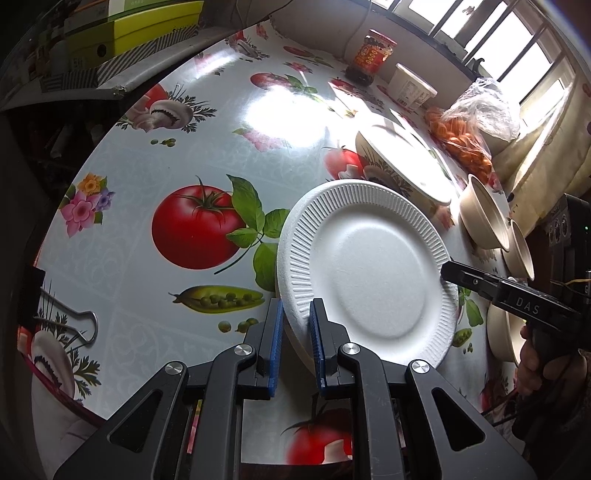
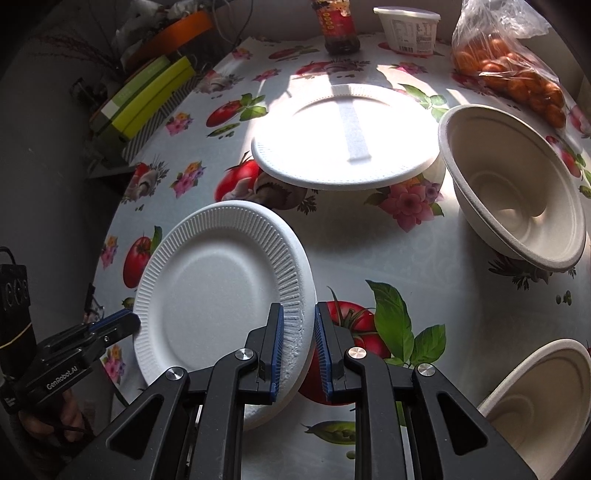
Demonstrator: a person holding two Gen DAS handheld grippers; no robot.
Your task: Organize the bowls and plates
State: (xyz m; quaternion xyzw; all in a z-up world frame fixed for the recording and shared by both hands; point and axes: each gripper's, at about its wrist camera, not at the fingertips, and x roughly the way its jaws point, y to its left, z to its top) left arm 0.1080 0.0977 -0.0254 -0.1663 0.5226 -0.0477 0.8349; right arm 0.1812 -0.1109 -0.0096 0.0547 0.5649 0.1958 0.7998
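A small white foam plate [image 1: 369,269] with a ribbed rim is held between both grippers above the tablecloth; it also shows in the right wrist view [image 2: 214,291]. My left gripper [image 1: 297,328] has its blue pads around the plate's near rim. My right gripper [image 2: 298,332] has its pads around the opposite rim, which is dented there. A larger white foam plate [image 2: 343,136] lies farther back in sunlight. A beige paper bowl [image 2: 517,188] stands to its right and another bowl [image 2: 539,406] sits at the near right.
The round table [image 1: 155,155] has a vegetable-print cloth. At the back stand a sauce jar [image 2: 338,26], a white tub [image 2: 408,27] and a bag of orange fruit [image 2: 509,70]. Green boxes [image 2: 147,96] lie off the left edge. A binder clip [image 1: 74,325] lies near left.
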